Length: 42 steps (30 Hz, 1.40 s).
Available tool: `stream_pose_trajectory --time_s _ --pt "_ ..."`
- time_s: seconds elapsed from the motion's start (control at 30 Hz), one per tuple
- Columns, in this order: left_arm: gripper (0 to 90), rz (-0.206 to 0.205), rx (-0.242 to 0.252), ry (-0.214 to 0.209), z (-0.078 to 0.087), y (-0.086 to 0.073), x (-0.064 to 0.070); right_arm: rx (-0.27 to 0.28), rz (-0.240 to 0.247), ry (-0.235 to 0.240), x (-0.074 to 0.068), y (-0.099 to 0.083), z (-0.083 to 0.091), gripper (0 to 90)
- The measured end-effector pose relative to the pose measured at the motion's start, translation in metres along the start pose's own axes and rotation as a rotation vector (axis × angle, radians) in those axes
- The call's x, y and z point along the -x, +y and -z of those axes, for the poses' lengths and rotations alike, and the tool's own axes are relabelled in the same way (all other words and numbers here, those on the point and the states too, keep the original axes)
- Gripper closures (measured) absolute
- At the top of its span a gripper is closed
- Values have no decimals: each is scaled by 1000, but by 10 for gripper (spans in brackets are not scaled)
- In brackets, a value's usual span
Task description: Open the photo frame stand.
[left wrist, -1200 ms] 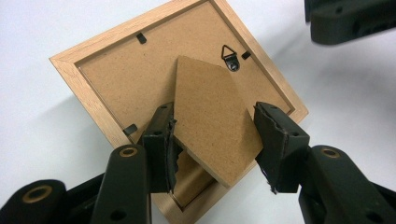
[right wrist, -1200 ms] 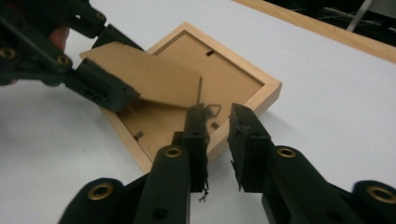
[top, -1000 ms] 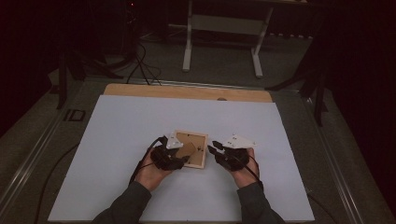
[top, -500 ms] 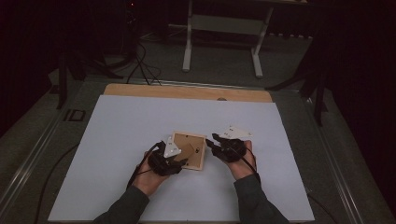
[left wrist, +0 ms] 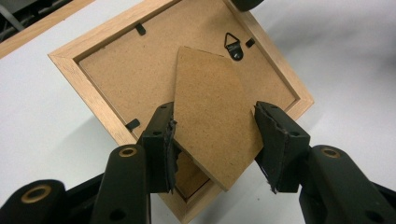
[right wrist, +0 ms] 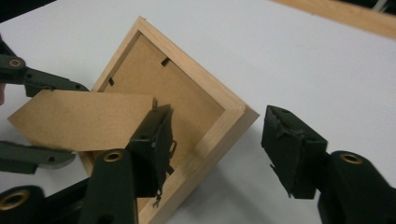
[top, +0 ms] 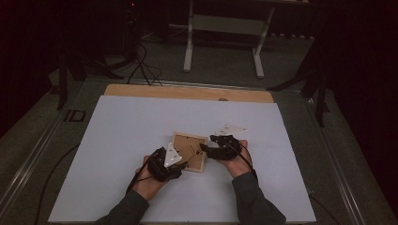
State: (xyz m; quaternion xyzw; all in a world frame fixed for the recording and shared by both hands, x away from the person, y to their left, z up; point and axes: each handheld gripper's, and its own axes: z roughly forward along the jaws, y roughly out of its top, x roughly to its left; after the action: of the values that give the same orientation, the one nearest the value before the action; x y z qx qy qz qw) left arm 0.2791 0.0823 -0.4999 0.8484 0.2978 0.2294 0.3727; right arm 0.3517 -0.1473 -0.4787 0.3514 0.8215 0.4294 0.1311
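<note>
A small wooden picture frame (top: 193,143) lies face down on the white table top (top: 117,140). Its brown back board (left wrist: 126,70) has a black hanging hook (left wrist: 232,44) and small turn clips. The cardboard stand flap (left wrist: 210,107) is lifted off the back. My left gripper (left wrist: 215,135) is shut on the flap, one jaw on each side edge; the right gripper view shows that gripper (right wrist: 65,121) around the flap (right wrist: 84,116). My right gripper (right wrist: 219,135) stands open astride the frame's corner (right wrist: 233,114), one jaw over the back board, the other outside the wood.
A strip of bare wood (top: 187,92) runs along the table's far edge. Beyond it, on the dark floor, stand a metal stand (top: 220,28) and cables (top: 141,61). White table surface stretches to the left, the right and behind the frame.
My right gripper has moved left to the frame's corner. My left hand has drawn slightly back toward the person, still at the frame's near-left side.
</note>
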Motion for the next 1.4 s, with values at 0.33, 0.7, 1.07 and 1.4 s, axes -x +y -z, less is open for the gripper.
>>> stream_pose_trajectory --time_s 0.33,0.7,1.07,1.4 --pt "519 -53 23 29 3 -2 5 -26 -56 50 3 1 -9 354" --pt "514 -27 -4 -28 1 -7 -2 -43 -82 105 6 -1 -13 405" --pt "592 221 14 -261 3 -10 -28 -24 -46 100 2 1 -10 435" --pt "613 197 -8 -221 1 -7 -28 11 -36 85 0 3 -4 505"
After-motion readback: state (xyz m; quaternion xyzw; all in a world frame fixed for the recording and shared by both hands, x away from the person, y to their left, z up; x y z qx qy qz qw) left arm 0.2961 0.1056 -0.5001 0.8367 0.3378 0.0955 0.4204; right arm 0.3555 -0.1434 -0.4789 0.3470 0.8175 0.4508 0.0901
